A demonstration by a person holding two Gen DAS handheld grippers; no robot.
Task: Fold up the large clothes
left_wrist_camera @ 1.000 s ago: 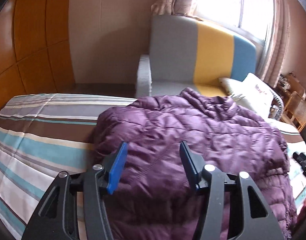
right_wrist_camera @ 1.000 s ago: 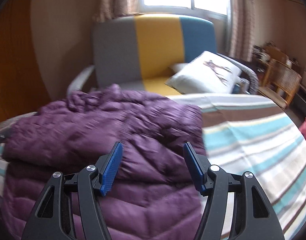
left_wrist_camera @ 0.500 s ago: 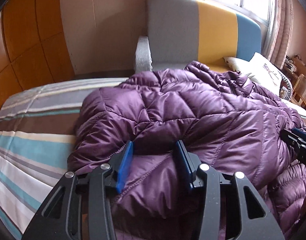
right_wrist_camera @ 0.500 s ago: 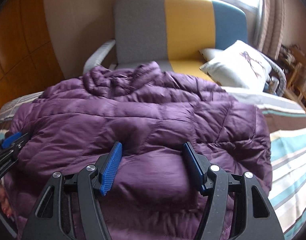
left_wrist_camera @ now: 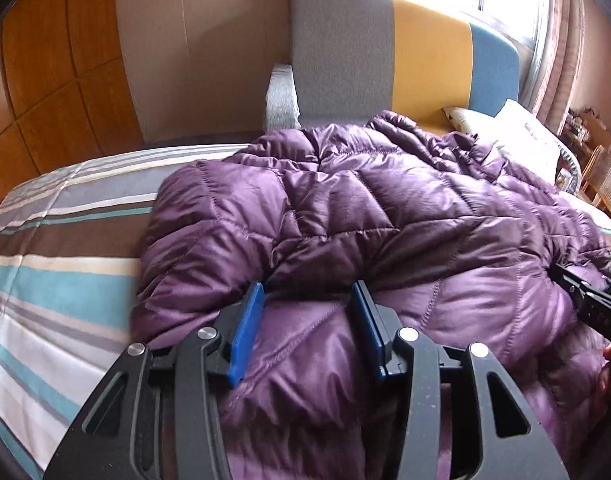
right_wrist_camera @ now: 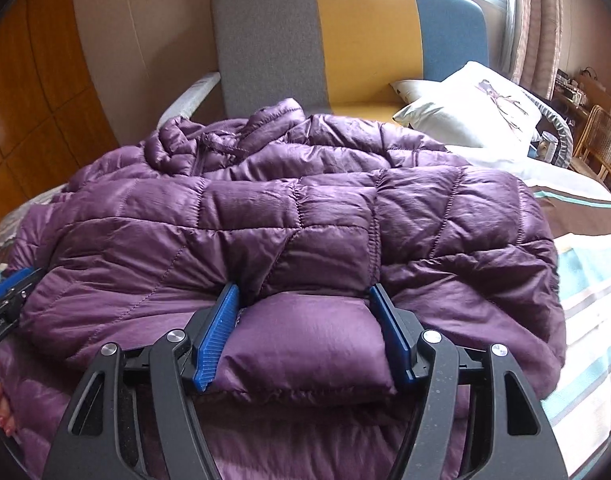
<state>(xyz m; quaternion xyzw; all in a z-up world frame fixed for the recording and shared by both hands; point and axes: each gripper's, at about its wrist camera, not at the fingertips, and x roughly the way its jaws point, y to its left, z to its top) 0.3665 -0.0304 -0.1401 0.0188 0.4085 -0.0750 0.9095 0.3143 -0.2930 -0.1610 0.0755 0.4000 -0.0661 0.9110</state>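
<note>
Purple jacket (right_wrist_camera: 289, 216) lies on the striped bed (left_wrist_camera: 57, 280), puffy, light, slippery (a judgement). Left tongs (left_wrist_camera: 307, 312) and right tongs (right_wrist_camera: 305, 316) each pinch a padded fold; seams should grip best.

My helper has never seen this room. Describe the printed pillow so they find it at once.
Find the armchair with grey, yellow and blue stripes under the window. On its seat, at the blue end, lies the white pillow; unlike the plain pillow tucked behind it, it has a dark drawing on top.
</note>
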